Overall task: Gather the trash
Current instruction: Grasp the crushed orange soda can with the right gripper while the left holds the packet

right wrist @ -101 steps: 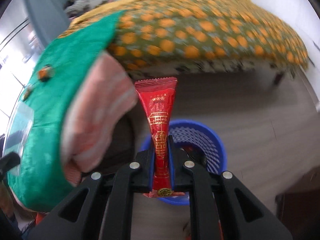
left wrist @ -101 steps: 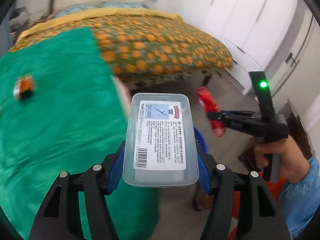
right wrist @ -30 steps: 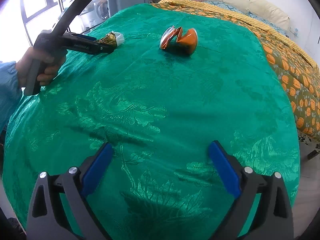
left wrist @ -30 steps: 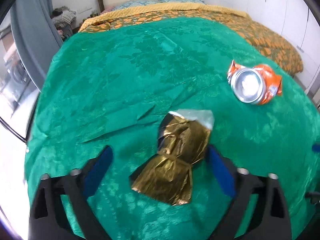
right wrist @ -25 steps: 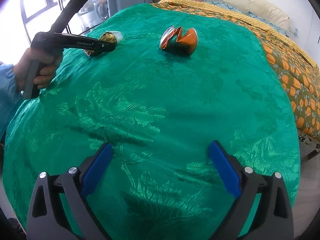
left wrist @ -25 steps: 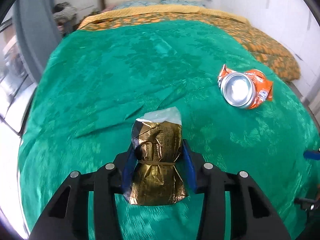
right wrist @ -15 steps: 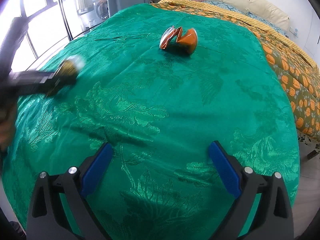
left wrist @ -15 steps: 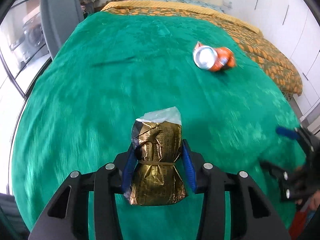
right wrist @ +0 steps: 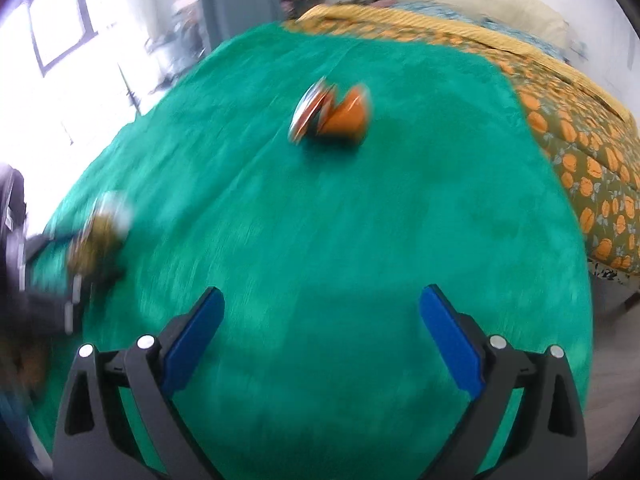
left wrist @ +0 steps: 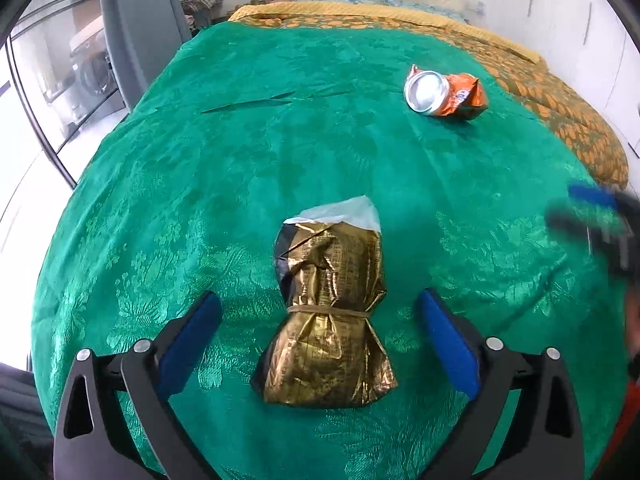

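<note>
A crumpled gold foil bag (left wrist: 328, 312), tied with a rubber band, lies on the green cloth (left wrist: 240, 168) between the wide-open fingers of my left gripper (left wrist: 320, 332), which do not touch it. A crushed orange can (left wrist: 444, 94) lies further back to the right. My right gripper (right wrist: 320, 328) is open and empty over the cloth, with the can (right wrist: 332, 116) ahead of it. The gold bag (right wrist: 96, 240) and the left gripper show blurred at the left of the right wrist view. The right gripper (left wrist: 592, 216) shows blurred at the right edge of the left wrist view.
An orange-patterned bedspread (left wrist: 560, 112) lies beyond the green cloth on the right. A grey curtain (left wrist: 136, 24) and a glass door (left wrist: 60, 80) stand at the left. The cloth's edge drops to the floor at the right (right wrist: 612, 292).
My left gripper has opened and let go of the gold bag, which now lies on the cloth. My right gripper has moved forward toward the can, still open.
</note>
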